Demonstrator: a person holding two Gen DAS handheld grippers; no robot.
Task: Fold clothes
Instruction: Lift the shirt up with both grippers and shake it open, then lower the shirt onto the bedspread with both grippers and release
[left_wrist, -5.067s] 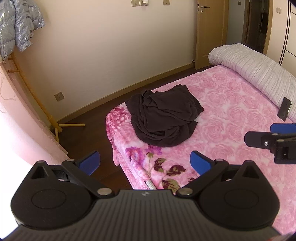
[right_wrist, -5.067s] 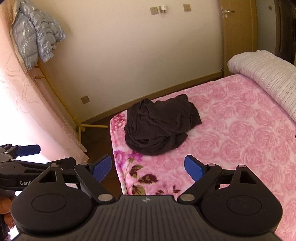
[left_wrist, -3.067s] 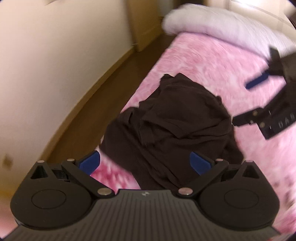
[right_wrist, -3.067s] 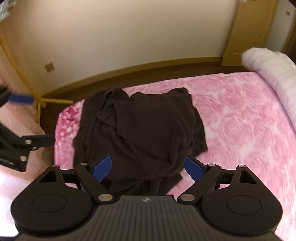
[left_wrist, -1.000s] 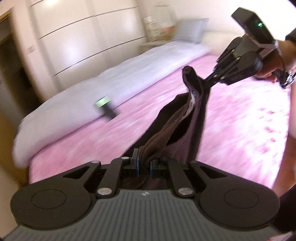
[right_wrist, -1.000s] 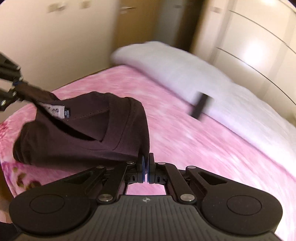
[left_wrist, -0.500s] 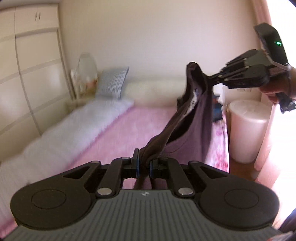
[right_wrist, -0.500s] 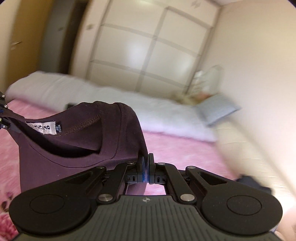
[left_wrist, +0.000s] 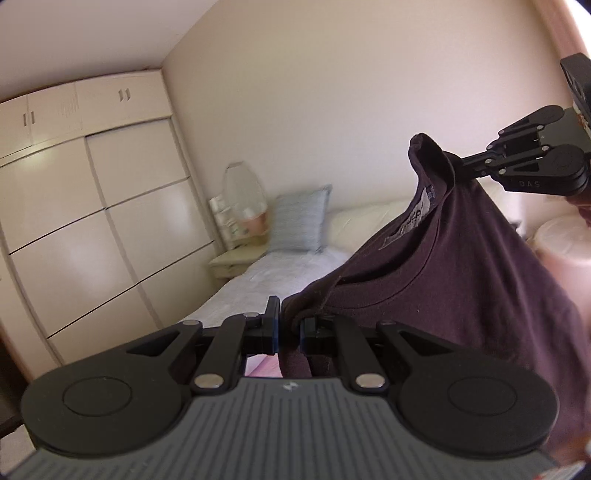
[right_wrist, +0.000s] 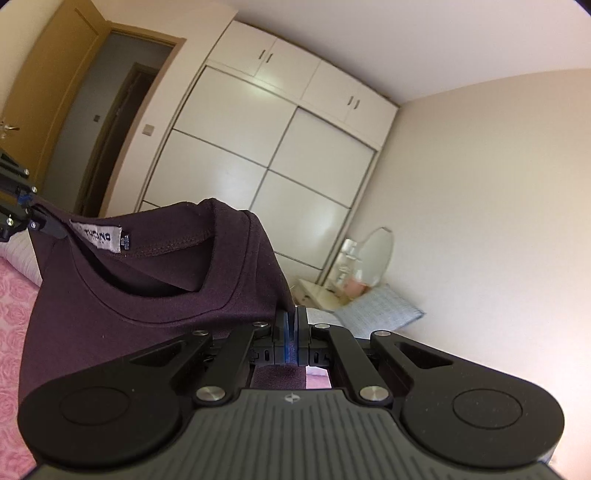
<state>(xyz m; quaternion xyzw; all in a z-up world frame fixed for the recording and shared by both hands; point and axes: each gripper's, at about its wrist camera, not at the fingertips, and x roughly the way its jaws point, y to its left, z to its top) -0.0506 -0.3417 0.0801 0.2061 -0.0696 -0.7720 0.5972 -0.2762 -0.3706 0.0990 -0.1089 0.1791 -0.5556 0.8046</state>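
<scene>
A dark maroon T-shirt (left_wrist: 461, 280) hangs in the air, stretched between both grippers at its shoulders. My left gripper (left_wrist: 289, 325) is shut on one shoulder, close to the neckline. The other shoulder is pinched by my right gripper (right_wrist: 291, 328), which also shows at the upper right in the left wrist view as the right gripper (left_wrist: 465, 160). The open collar and its white label (right_wrist: 96, 236) face up between them. In the right wrist view the T-shirt (right_wrist: 122, 314) drapes down to the left, and the left gripper (right_wrist: 40, 223) holds its far corner.
A bed with a pink rose blanket (right_wrist: 11, 325) lies below, with a white duvet (left_wrist: 266, 277) and a grey pillow (left_wrist: 301, 221) at its head. White wardrobe doors (right_wrist: 258, 173) line one wall. A nightstand (left_wrist: 236, 260) holds small items. A door (right_wrist: 48, 103) stands at left.
Both grippers closed on the crumpled shirt on the bed and lifted it. Over the last second they have risen higher and spread apart, so the shirt hangs open between them.
</scene>
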